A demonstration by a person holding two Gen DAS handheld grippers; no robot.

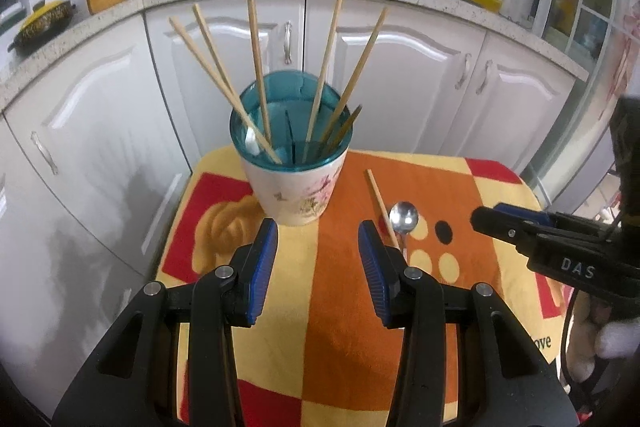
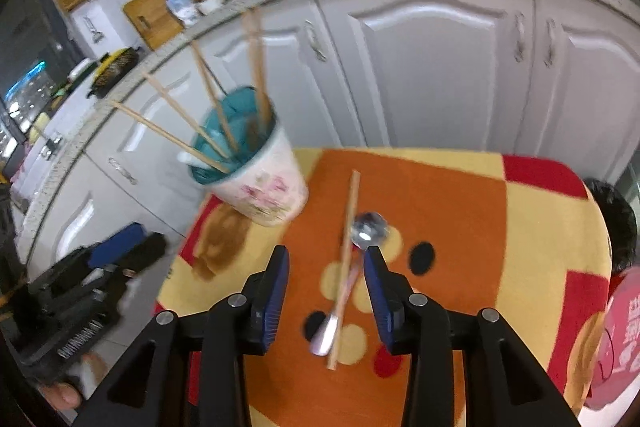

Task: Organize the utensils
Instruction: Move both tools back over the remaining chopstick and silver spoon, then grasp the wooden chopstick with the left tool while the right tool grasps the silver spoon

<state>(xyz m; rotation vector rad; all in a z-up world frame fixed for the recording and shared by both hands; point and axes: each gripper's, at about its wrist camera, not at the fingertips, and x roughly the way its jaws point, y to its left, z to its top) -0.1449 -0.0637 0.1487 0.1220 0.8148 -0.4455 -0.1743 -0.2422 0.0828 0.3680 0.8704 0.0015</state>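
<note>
a: item one, cup (image 1: pixel 294 183)?
b: far left on the cloth (image 1: pixel 344 307), upright, several chopsticks (image 1: pixel 256 67) leaning inside.
a: loose items?
b: one chopstick (image 2: pixel 344 267) crossing a spoon (image 2: pixel 362 235), right of cup.
a: grippers?
b: right gripper (image 2: pixel 326 291) spread, empty, straddling the pair, likely to pick one. left gripper (image 1: pixel 318 271) gaping, empty, near the cup.

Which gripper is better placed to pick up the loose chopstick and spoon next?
Right. The right gripper is open directly over the chopstick and spoon on the cloth. The left gripper, also open, faces the cup, with both utensils off to its side.
</note>
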